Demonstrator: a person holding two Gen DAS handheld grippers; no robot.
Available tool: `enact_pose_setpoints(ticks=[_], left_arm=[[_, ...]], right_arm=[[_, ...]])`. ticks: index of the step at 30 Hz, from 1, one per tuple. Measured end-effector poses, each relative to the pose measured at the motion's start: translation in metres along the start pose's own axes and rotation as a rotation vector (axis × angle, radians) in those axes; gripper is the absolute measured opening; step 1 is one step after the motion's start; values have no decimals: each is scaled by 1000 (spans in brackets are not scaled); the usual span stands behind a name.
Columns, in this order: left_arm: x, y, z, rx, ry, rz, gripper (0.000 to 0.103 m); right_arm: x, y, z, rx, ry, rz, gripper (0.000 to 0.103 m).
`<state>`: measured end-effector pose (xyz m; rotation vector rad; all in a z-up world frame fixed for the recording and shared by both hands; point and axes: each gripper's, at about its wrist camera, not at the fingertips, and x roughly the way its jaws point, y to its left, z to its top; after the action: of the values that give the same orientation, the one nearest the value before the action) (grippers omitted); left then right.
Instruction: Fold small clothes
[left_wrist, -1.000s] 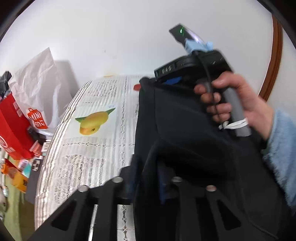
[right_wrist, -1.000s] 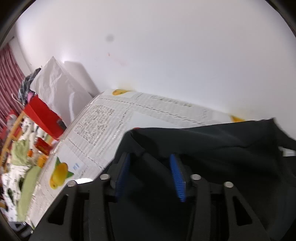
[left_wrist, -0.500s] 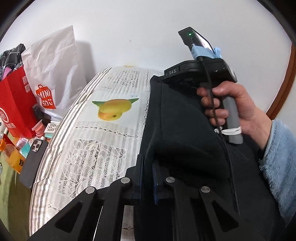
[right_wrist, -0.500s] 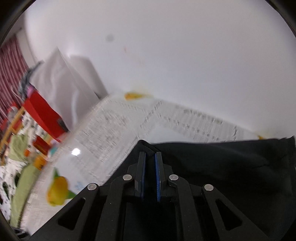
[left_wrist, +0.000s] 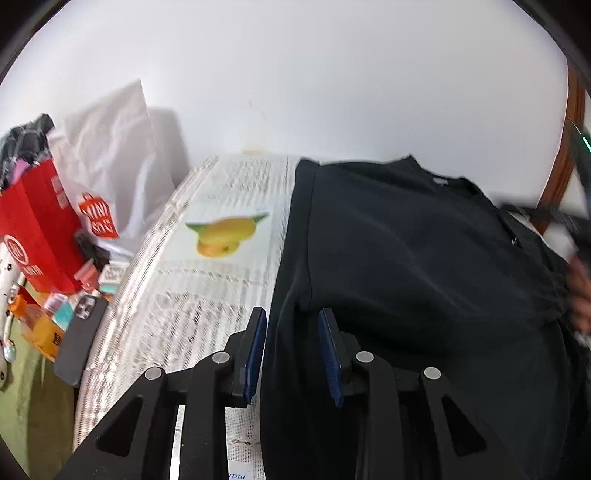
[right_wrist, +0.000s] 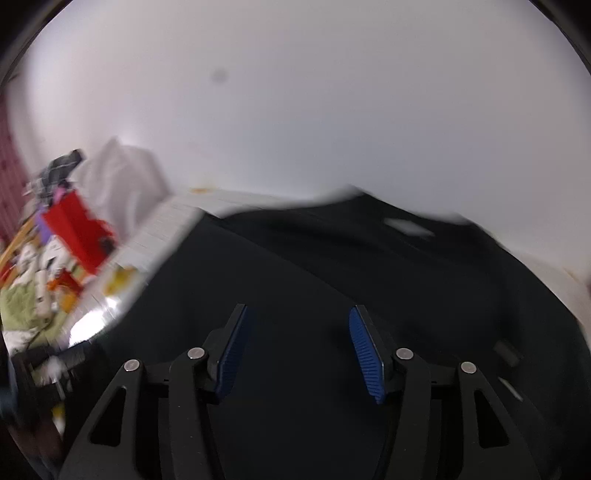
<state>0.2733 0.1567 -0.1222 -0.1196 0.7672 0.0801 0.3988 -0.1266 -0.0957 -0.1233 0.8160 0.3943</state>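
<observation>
Worktop (left_wrist: 207, 295) under patterned cloth against white wall (left_wrist: 295, 92); bags (left_wrist: 40, 229) left. Black garment (left_wrist: 406, 277) spread. Left gripper (left_wrist: 293, 350) and right gripper (right_wrist: 297, 350) just opened, pads clear.

Black garment (left_wrist: 406, 266) lies flat (folded edge leftward) on the patterned tablecloth (left_wrist: 207, 295).

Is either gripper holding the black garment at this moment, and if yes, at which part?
Nothing is held. The left gripper has just opened; the black garment's left edge lies between its parted jaws. The right gripper has also opened, above the cloth.
</observation>
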Motion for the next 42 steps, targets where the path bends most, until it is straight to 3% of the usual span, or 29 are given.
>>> enact_pose_setpoints(ticks=[2, 7, 11, 16, 21, 24, 28, 29, 31, 32, 33, 37, 42], left_arm=[[-10, -1, 4, -10, 1, -24, 48], [-51, -6, 2, -27, -50, -47, 57], [-72, -16, -11, -22, -31, -61, 57], [-83, -26, -35, 1, 15, -52, 58], [-85, -36, -60, 32, 75, -26, 58], [-85, -40, -72, 51, 98, 6, 58], [-85, -35, -81, 24, 121, 29, 58], [-85, -34, -83, 19, 125, 38, 58], [-85, -31, -85, 14, 126, 49, 58], [-84, -29, -87, 13, 130, 55, 58], [-84, -29, -88, 16, 137, 72, 58], [-84, -28, -90, 49, 131, 137, 58], [-80, -24, -93, 56, 127, 135, 58]], right_arm=[[-41, -48, -35, 73, 8, -118, 56], [-135, -155, -120, 236, 17, -385, 62], [-193, -224, -192, 333, 65, -584, 67], [-230, -274, -263, 375, 142, -684, 68], [-243, -308, -309, 438, 169, -666, 68], [-238, -320, -317, 429, 180, -668, 68], [-238, -333, -319, 431, 133, -654, 68], [-237, -337, -318, 437, 126, -648, 65], [-234, -338, -317, 430, 122, -649, 44], [-232, -336, -317, 421, 125, -664, 27], [-231, -336, -313, 405, 129, -686, 19], [-241, -328, -291, 372, 80, -716, 14], [-269, -285, -231, 303, -60, -703, 13]])
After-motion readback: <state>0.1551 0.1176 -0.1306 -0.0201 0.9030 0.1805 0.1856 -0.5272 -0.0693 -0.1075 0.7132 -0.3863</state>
